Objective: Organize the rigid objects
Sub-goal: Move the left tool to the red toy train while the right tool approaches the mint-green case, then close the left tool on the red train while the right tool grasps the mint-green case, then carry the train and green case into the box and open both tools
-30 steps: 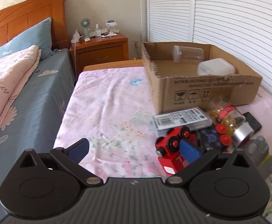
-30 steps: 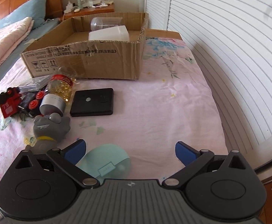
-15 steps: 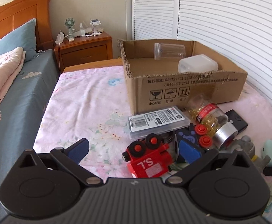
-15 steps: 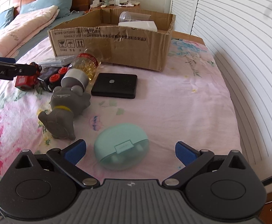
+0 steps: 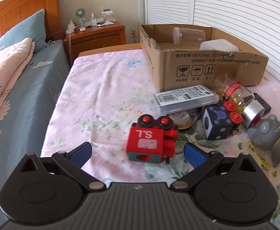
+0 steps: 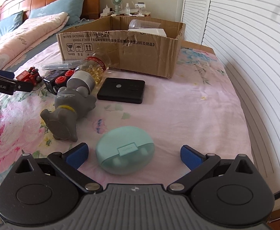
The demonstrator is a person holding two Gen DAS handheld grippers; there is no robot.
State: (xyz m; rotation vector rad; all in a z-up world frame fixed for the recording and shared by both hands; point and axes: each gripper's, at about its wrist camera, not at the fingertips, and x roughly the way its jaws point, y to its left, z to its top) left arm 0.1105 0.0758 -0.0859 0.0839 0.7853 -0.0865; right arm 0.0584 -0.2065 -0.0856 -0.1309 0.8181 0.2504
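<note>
My left gripper (image 5: 138,152) is open, its jaws on either side of a red toy train (image 5: 151,140) lying on the pink floral sheet, not touching it. My right gripper (image 6: 134,153) is open around a mint green oval case (image 6: 125,149). A cardboard box (image 5: 203,65) stands behind, holding a clear jar (image 5: 188,35) and a white plastic container (image 5: 218,45). The box also shows in the right wrist view (image 6: 120,46). The left gripper appears at the left edge of the right wrist view (image 6: 3,82).
Beside the train lie a clear labelled case (image 5: 186,98), a dark blue block with red buttons (image 5: 219,121), a bottle of yellow capsules (image 6: 88,72), a grey figurine (image 6: 68,113) and a black flat box (image 6: 122,90). A bed (image 5: 15,88) lies left; louvred doors (image 6: 255,48) stand right.
My left gripper has swung right and closed in until the red train sits between its jaws. My right gripper has moved up to the mint case, now between its fingers.
</note>
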